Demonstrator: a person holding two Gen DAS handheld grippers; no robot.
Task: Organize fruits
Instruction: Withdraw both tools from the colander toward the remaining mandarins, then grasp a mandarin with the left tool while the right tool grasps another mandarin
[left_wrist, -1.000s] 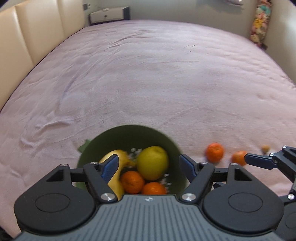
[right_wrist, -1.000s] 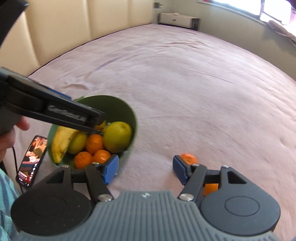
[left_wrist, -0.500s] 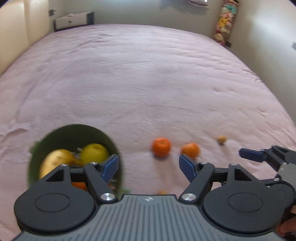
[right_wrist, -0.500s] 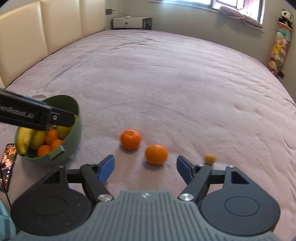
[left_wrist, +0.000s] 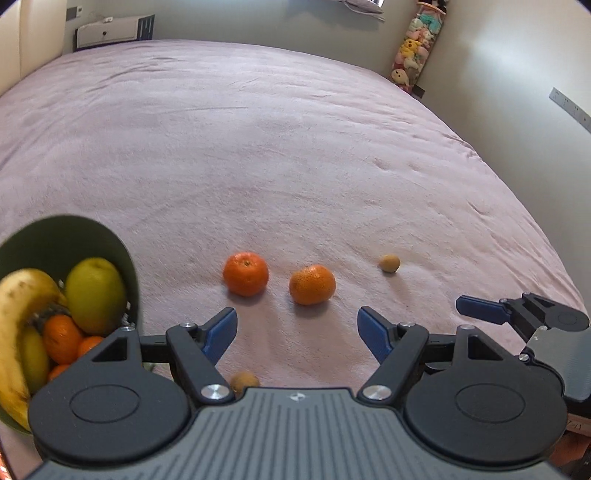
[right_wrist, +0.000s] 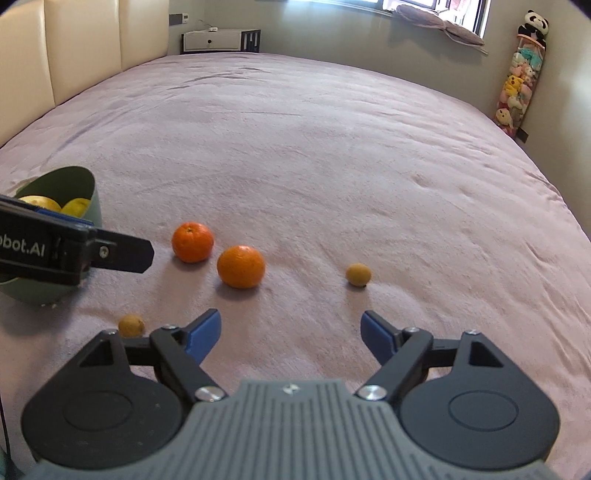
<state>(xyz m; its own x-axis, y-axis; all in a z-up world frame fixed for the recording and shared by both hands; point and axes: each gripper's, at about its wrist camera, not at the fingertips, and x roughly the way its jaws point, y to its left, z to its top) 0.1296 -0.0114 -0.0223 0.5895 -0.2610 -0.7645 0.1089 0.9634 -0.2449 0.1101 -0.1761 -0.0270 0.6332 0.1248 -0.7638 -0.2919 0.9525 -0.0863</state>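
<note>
Two tangerines lie side by side on the pink bedspread, a left one and a right one. Two small brown fruits lie loose, one to the right and one near my left gripper. A green bowl at the left holds a banana, a yellow-green pear and several tangerines. My left gripper is open and empty, just short of the tangerines. My right gripper is open and empty, behind the loose fruit.
The bed stretches far ahead. A padded headboard runs along the left, a white cabinet stands at the back, and a hanging rack of plush toys is at the right wall.
Both grippers have swung right, away from the bowl. The bowl has slid to the left edge of both views and the loose tangerines now sit ahead of the fingers. Both stayed open.
</note>
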